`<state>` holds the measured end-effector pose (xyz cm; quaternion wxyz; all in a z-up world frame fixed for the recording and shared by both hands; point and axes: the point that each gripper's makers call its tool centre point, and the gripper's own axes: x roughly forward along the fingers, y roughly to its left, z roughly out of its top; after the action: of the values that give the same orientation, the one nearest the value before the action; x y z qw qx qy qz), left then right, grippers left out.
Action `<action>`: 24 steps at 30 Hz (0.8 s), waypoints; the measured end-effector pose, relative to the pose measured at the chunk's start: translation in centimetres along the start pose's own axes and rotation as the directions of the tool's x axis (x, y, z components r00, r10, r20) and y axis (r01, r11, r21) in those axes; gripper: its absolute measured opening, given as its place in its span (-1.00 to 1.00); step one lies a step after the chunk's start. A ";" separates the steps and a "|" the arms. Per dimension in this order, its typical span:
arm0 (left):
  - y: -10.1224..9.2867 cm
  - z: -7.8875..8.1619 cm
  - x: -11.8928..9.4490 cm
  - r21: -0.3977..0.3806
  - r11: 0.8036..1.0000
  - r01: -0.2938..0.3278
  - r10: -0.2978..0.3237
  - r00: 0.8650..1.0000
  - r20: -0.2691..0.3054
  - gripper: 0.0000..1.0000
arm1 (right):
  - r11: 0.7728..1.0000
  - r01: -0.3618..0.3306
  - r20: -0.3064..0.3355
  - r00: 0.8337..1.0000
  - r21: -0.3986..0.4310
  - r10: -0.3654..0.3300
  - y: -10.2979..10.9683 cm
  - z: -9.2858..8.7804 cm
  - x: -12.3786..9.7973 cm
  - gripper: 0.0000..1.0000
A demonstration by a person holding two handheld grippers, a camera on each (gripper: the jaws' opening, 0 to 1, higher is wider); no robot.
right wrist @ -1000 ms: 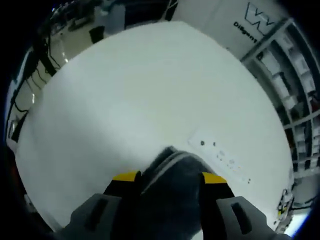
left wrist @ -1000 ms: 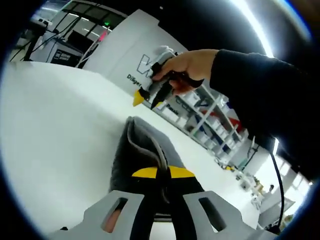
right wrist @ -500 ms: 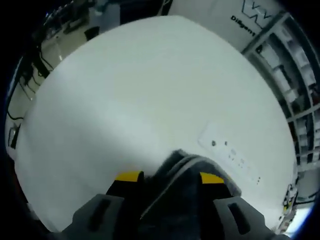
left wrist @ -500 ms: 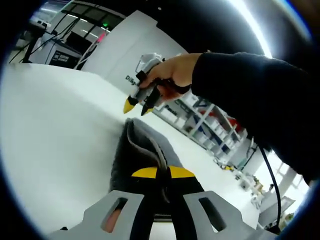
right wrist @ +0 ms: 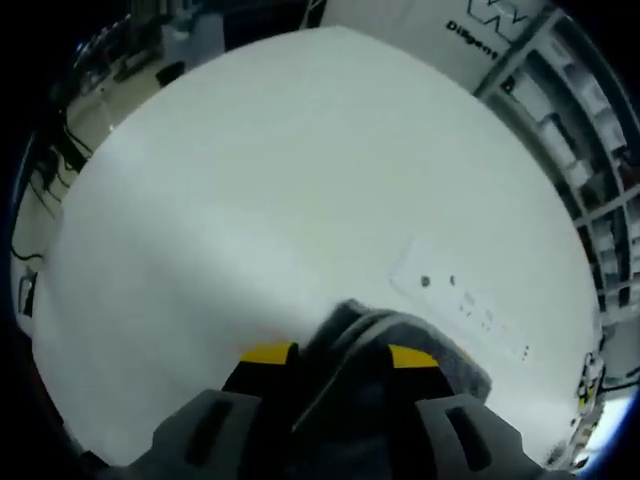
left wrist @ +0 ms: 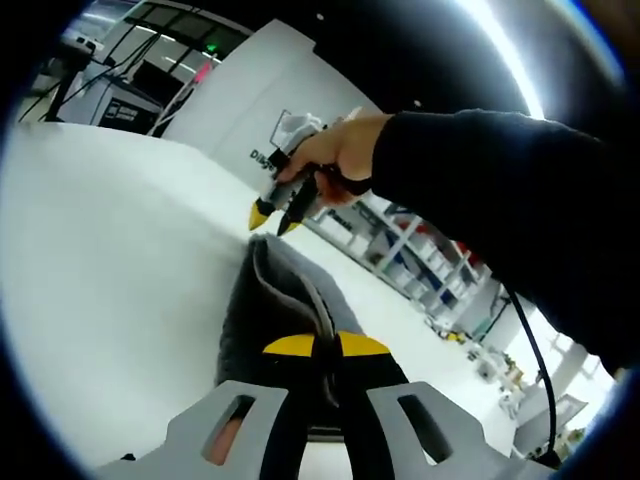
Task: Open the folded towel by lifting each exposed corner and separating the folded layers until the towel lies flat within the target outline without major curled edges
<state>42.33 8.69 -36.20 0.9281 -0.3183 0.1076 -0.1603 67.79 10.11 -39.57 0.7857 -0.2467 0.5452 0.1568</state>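
Over the last second the right tool [left wrist: 273,215] has dropped from above the far end of the towel [left wrist: 285,300] and drifted leftward in the left gripper view, so that its yellow tips now hang just above the towel's raised far fold, apart from the cloth. In the right gripper view the towel has slipped lower between that tool's jaws, and more of the worktop [right wrist: 250,180] shows beyond it.

The grey towel lies folded on the white worktop, its layered edge standing up as a ridge that runs away from the left tool [left wrist: 322,348]. That tool's yellow-tipped jaws are pressed together on the near end of the towel, pinching the fabric between them. The right tool, held in a person's hand [left wrist: 340,155] with a dark sleeve [left wrist: 500,200] behind it, has its jaws slightly parted and nothing between them; in the right gripper view its own jaws [right wrist: 330,355] stand apart with the towel [right wrist: 400,345] seen below, through the gap (the cloth looks close, but whether it touches them I cannot tell).

Just beyond the towel in that view a pale label with small dark marks [right wrist: 465,305] lies flat on the worktop. Further out stand a white panel with lettering [left wrist: 240,110] and shelving [left wrist: 420,260].
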 end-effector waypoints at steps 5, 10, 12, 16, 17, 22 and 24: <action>0.1 -0.2 -0.1 -0.006 1.000 -0.002 0.002 1.000 -0.003 -0.91 | 1.000 -0.001 -0.002 1.000 0.004 0.001 0.4 -0.9 0.2 -0.51; 0.2 -0.1 -0.1 -0.005 1.000 -0.001 0.001 1.000 0.000 -0.91 | 1.000 0.001 -0.008 1.000 0.003 -0.001 0.2 -1.2 0.6 -0.58; 0.2 -0.2 -0.1 -0.007 1.000 -0.002 0.002 1.000 -0.002 -0.91 | 1.000 0.008 -0.006 1.000 0.003 -0.008 -0.1 -1.1 0.6 -0.61; 0.1 -0.2 -0.1 -0.009 1.000 0.001 -0.001 1.000 -0.001 -0.91 | 1.000 0.005 -0.014 1.000 0.005 -0.004 -0.2 -1.3 0.8 -0.65; 0.0 -0.2 -0.1 -0.009 1.000 0.002 -0.002 1.000 -0.001 -0.91 | 1.000 0.002 -0.016 1.000 0.006 -0.002 -0.2 -1.4 0.8 -0.65; 0.0 -0.4 0.0 -0.008 1.000 0.003 -0.003 1.000 -0.005 -0.91 | 1.000 -0.003 -0.026 1.000 -0.002 0.003 0.0 -1.6 1.2 -0.65; 0.0 -0.4 -0.1 -0.007 1.000 0.003 -0.003 1.000 -0.005 -0.91 | 1.000 -0.004 -0.030 1.000 -0.010 0.003 0.2 -1.7 1.4 -0.68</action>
<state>42.16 8.50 -36.48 0.9265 -0.3212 0.1099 -0.1623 66.83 9.29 -41.38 0.7758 -0.2522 0.5566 0.1572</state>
